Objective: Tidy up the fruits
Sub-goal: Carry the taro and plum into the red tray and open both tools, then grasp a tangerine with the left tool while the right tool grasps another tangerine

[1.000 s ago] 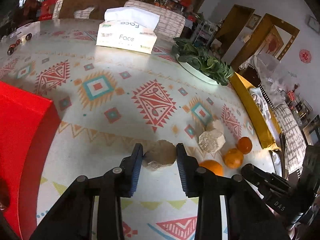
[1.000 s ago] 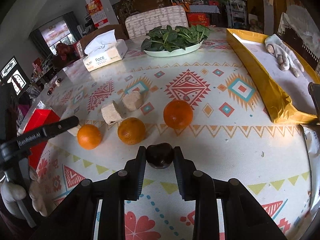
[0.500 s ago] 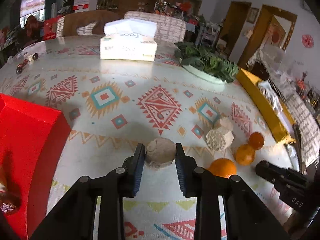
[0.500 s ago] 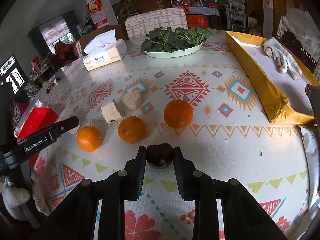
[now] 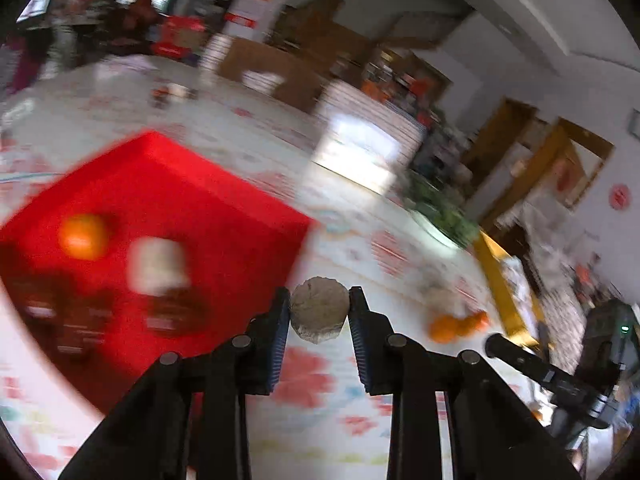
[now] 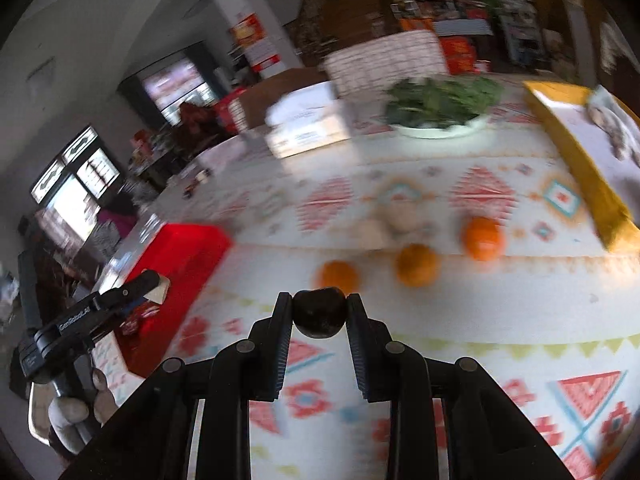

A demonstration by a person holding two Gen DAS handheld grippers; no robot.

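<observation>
My left gripper [image 5: 319, 312] is shut on a beige peeled fruit chunk [image 5: 319, 313] and holds it above the table, just right of the red box [image 5: 168, 208]. The box holds an orange [image 5: 82, 235], a pale chunk [image 5: 158, 266] and dark fruits, all blurred. My right gripper [image 6: 319, 312] is shut on a dark round fruit [image 6: 319, 312], lifted above the table. Three oranges [image 6: 416, 265] lie in a row beyond it, with two pale chunks [image 6: 394, 220] behind them. The red box [image 6: 180, 252] is to its left, with the left gripper [image 6: 104, 304] over it.
A tissue box [image 6: 306, 126], a plate of green leaves [image 6: 440, 108] and a yellow tray [image 6: 580, 152] with a glove stand at the far side of the patterned tablecloth [image 6: 520, 300]. Chairs and furniture stand behind the table.
Both grippers have lifted their fruits off the table and swung left toward the red box. The left gripper closed on the beige chunk; views are now motion-blurred.
</observation>
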